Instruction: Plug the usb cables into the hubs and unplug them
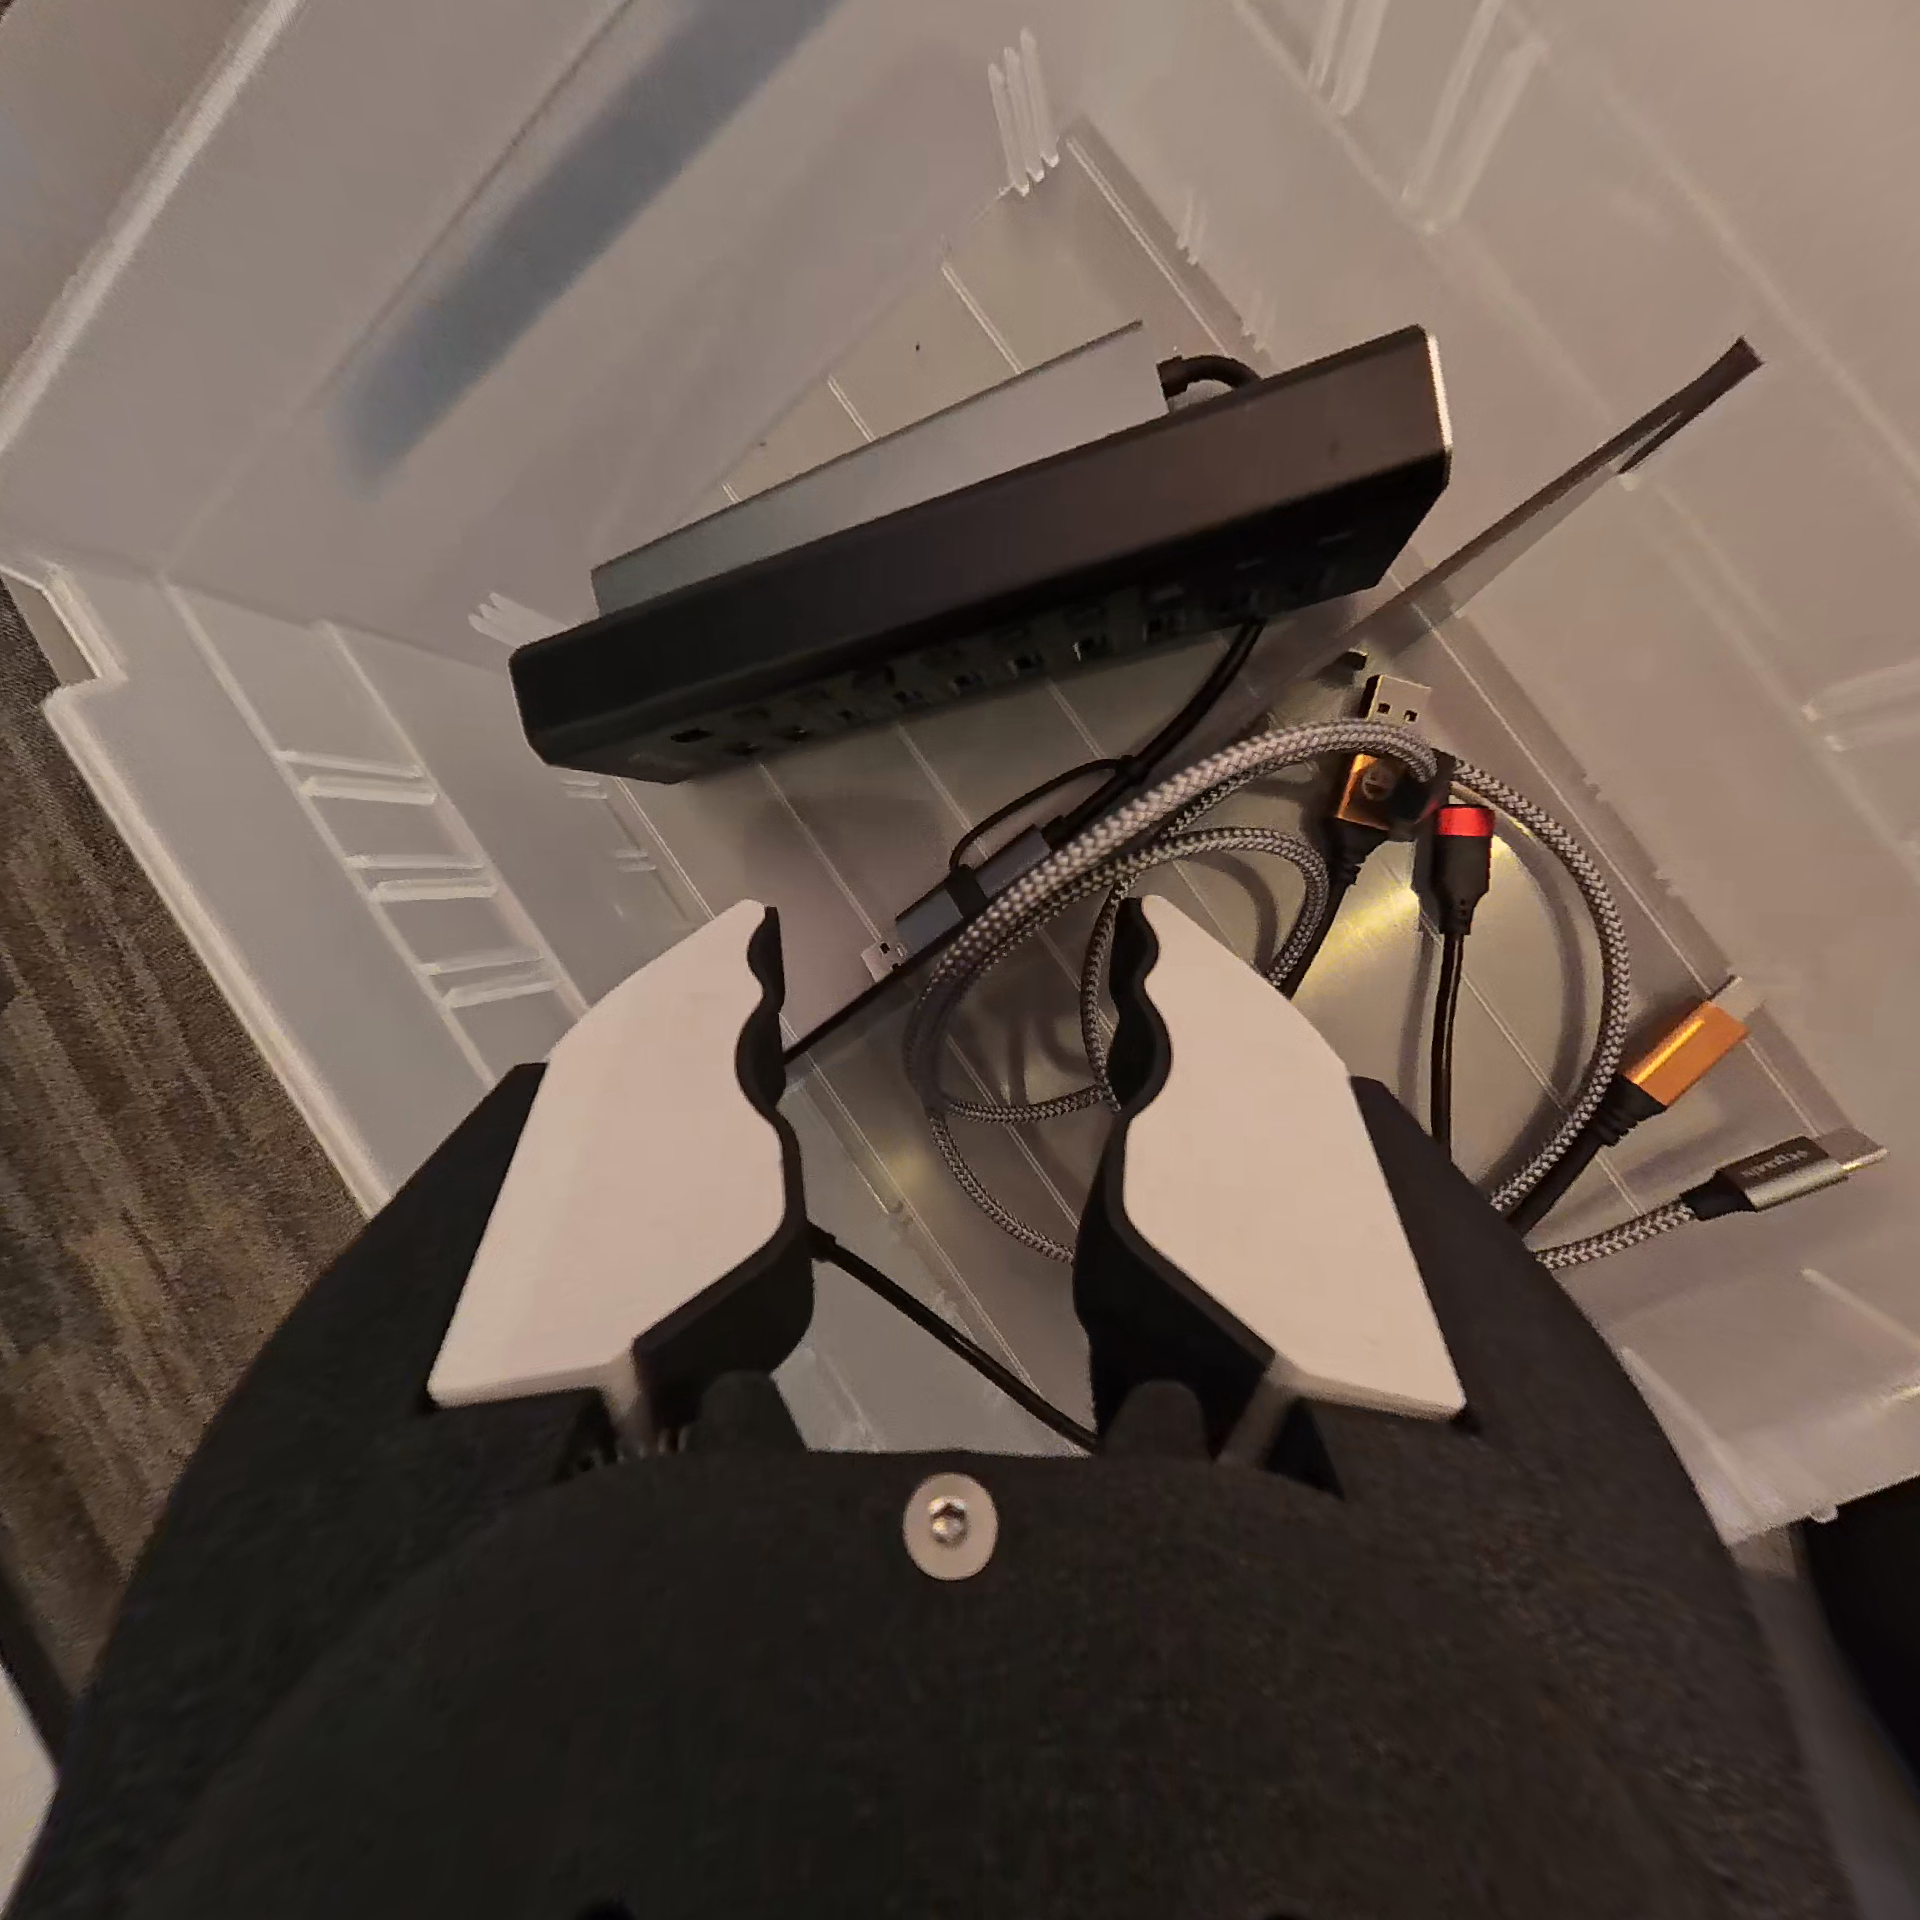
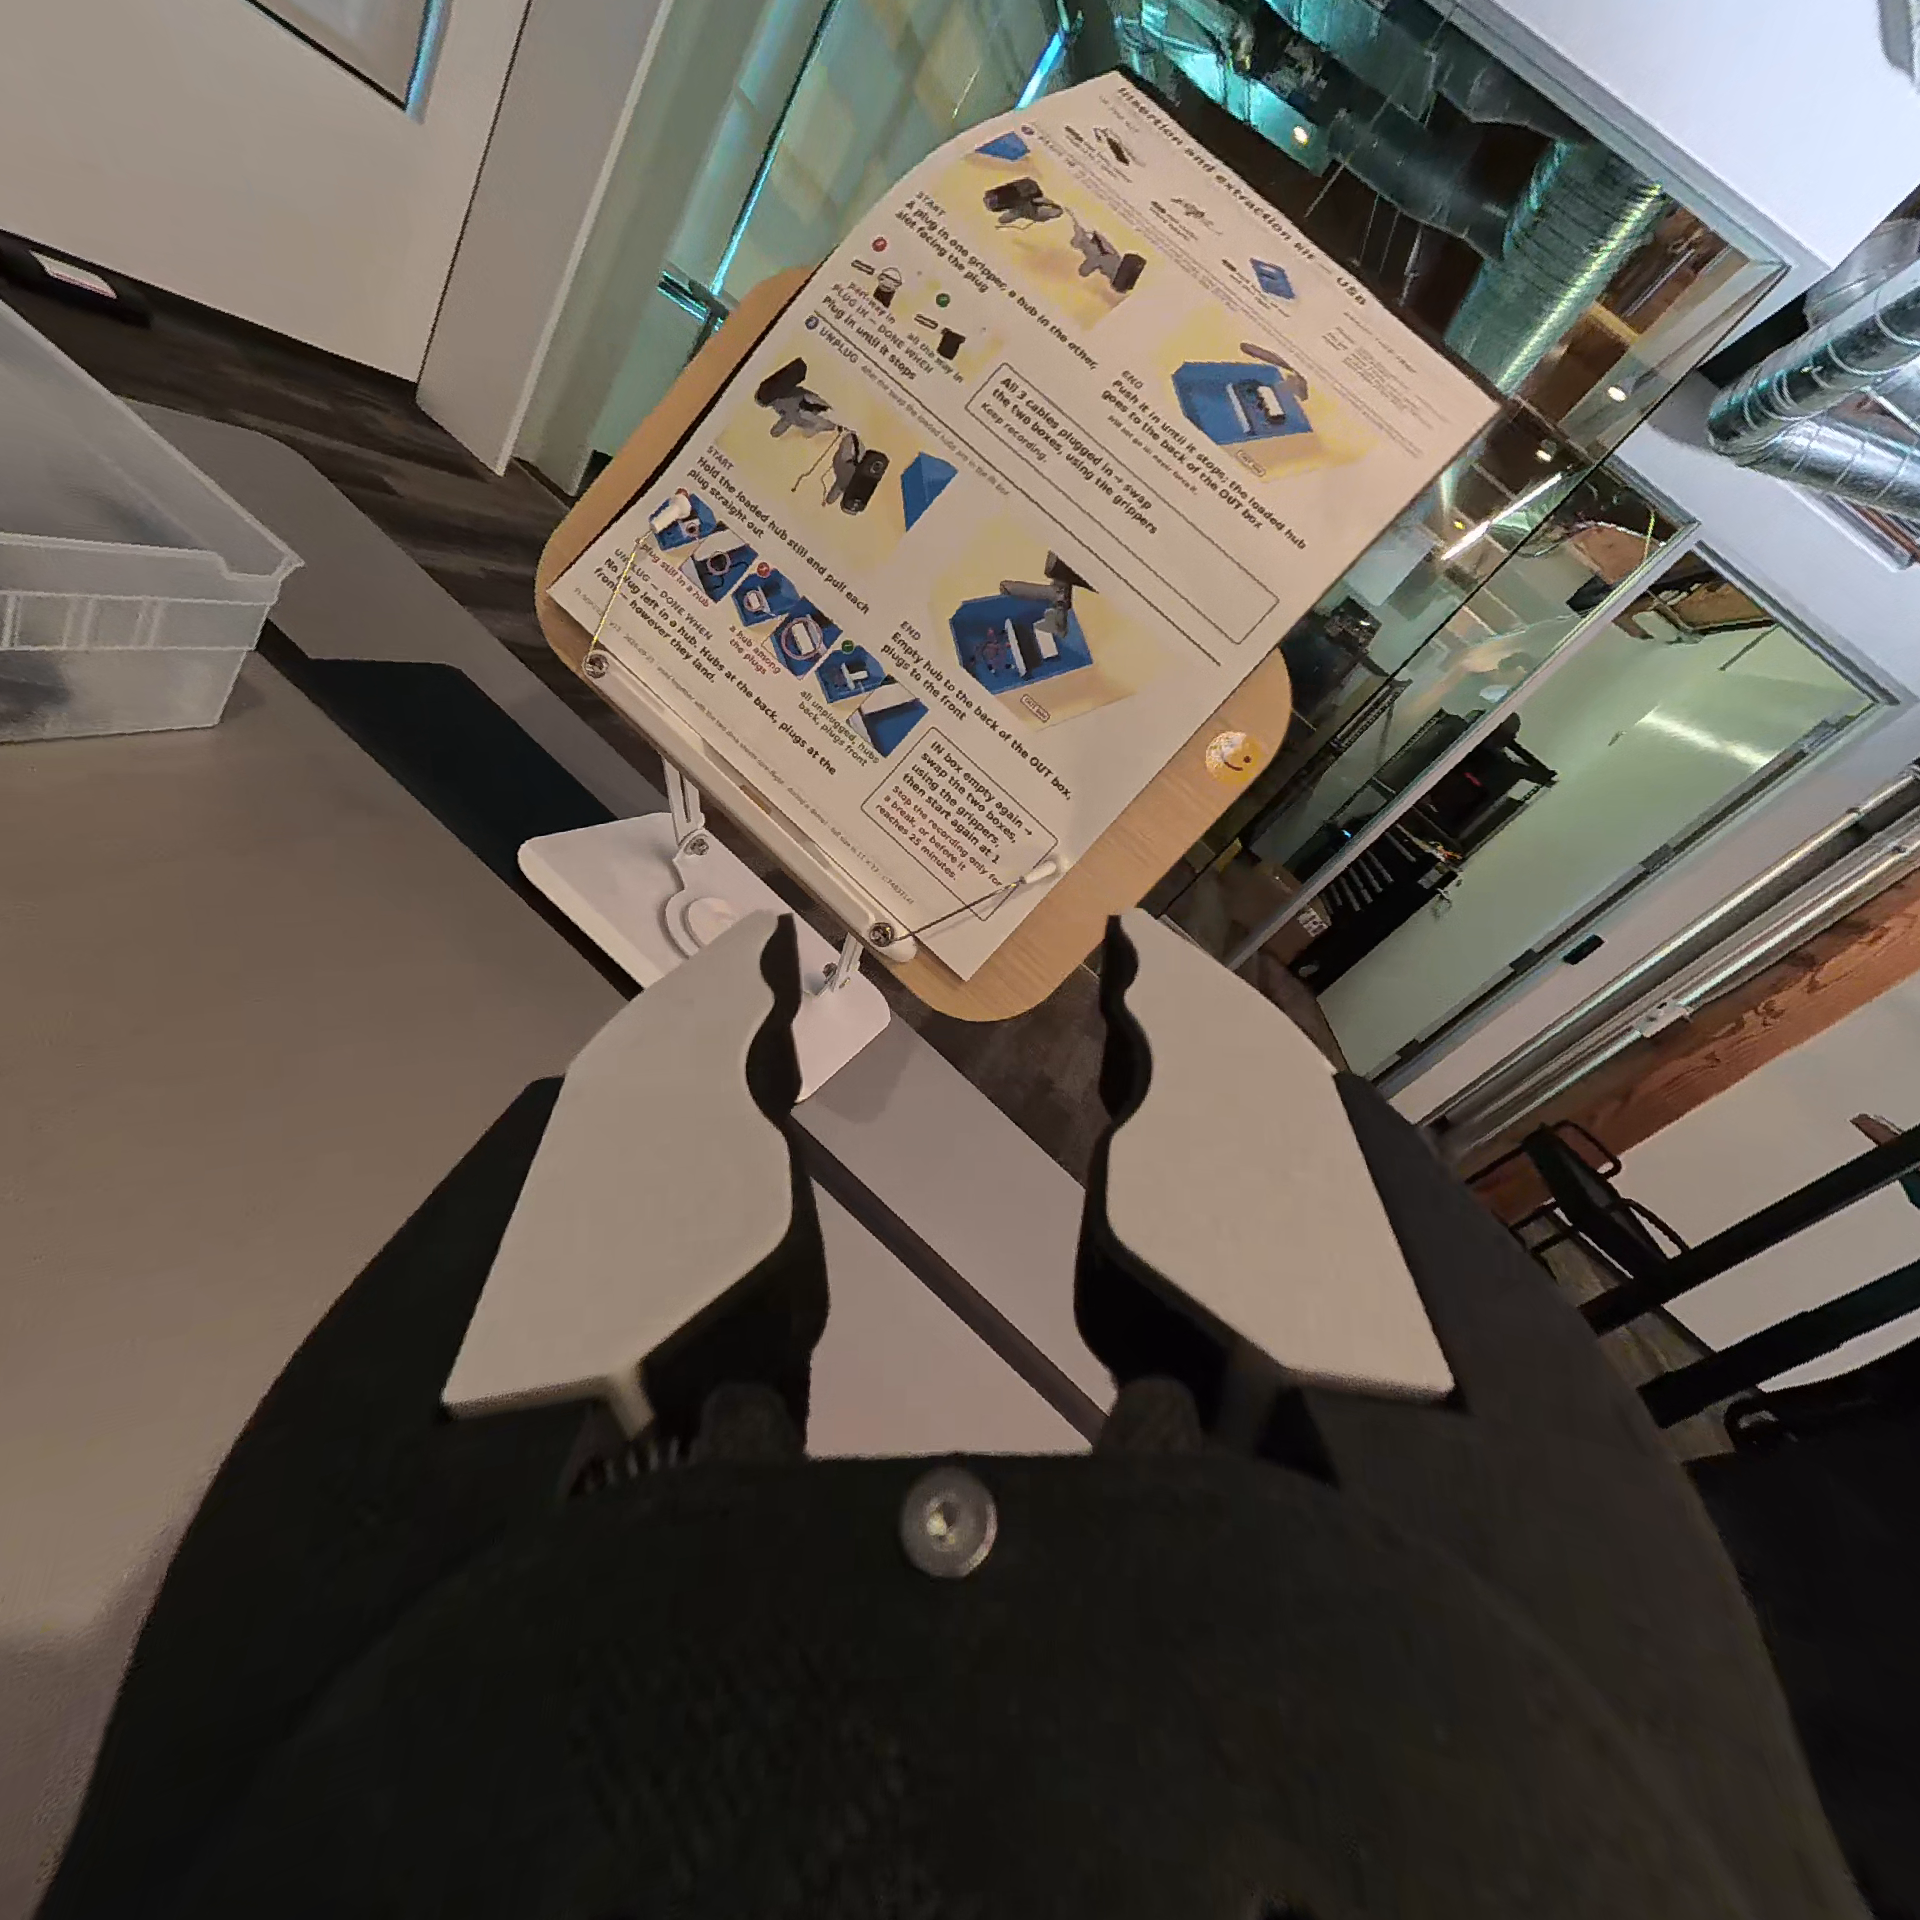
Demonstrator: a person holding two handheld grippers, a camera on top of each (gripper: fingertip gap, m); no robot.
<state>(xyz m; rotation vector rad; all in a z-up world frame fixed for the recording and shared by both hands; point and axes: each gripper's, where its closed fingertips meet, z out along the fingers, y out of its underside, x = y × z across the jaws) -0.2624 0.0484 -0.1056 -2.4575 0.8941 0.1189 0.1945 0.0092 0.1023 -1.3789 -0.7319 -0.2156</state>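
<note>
Left tongs (image 1: 951,935): two white fingers on a black body, set apart, gripping nothing, poised over a clear plastic bin (image 1: 312,665). The bin contains one dark multi-port hub (image 1: 977,582), lying well ahead of the fingertips with its port row facing the camera; its thin black lead (image 1: 1195,717) runs to a small grey plug (image 1: 930,920) just beyond the fingertips. No cable plug is seated in the visible port row. Beside the hub, to the right, lies one tangle of braided cables. Connector count in the tangle: two orange-sleeved (image 1: 1683,1049), one red-sleeved (image 1: 1460,831), one bare silver USB plug (image 1: 1397,701), and one grey-sleeved (image 1: 1787,1179) that carries small lettering. The grey braided cable (image 1: 1174,831) loops directly under the right finger; whether it touches cannot be determined. Right tongs (image 2: 945,940): likewise apart and empty, held above a grey surface (image 2: 260,987). One printed instruction sheet (image 2: 1039,468), bearing text and pictures, is clipped to one wooden board (image 2: 1174,831) on a white stand (image 2: 613,873) ahead of the fingertips. One round yellow sticker (image 2: 1233,754) sits on the board. One clear bin (image 2: 125,582) stands at the left edge.
</note>
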